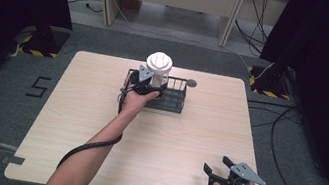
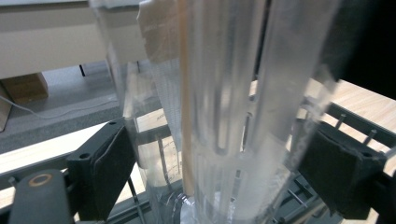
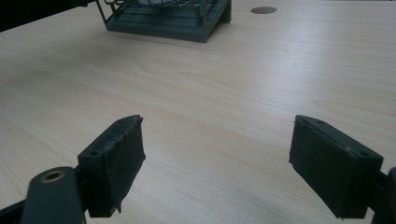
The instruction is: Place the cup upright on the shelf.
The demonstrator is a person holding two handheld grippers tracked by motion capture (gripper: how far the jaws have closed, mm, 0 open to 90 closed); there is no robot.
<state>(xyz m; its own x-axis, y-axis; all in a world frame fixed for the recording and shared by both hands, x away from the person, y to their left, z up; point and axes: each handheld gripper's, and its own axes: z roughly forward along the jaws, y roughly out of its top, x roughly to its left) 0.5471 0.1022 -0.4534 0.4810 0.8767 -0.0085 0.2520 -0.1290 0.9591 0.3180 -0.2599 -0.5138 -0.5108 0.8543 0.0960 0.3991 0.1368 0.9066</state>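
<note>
One clear plastic container [image 1: 159,74] with a white ribbed lid stands upright in the left end of one dark wire basket [image 1: 172,99], which sits toward the far middle of the wooden table [image 1: 96,126]. In the left gripper view the container [image 2: 224,112] rises close between the two black jaws; its wall is transparent and ribbed, with the basket's wires [image 2: 355,123] visible behind and below it.

Left gripper [image 1: 147,87]: at the basket's near left side, jaws set on either side of the container's lower body. The pads [image 2: 114,168] appear to touch or nearly touch its walls; I cannot tell whether they are clamped on it.

Right gripper [image 1: 218,168]: one, held low at the near right corner of the table, well apart from the basket. Jaws spread wide with nothing between them; in the right gripper view bare tabletop [image 3: 219,126] shows between the two pads.

One small dark round mark [image 1: 191,83] lies on the table just beyond the basket's far right corner; it also appears in the right gripper view [image 3: 263,10].
</note>
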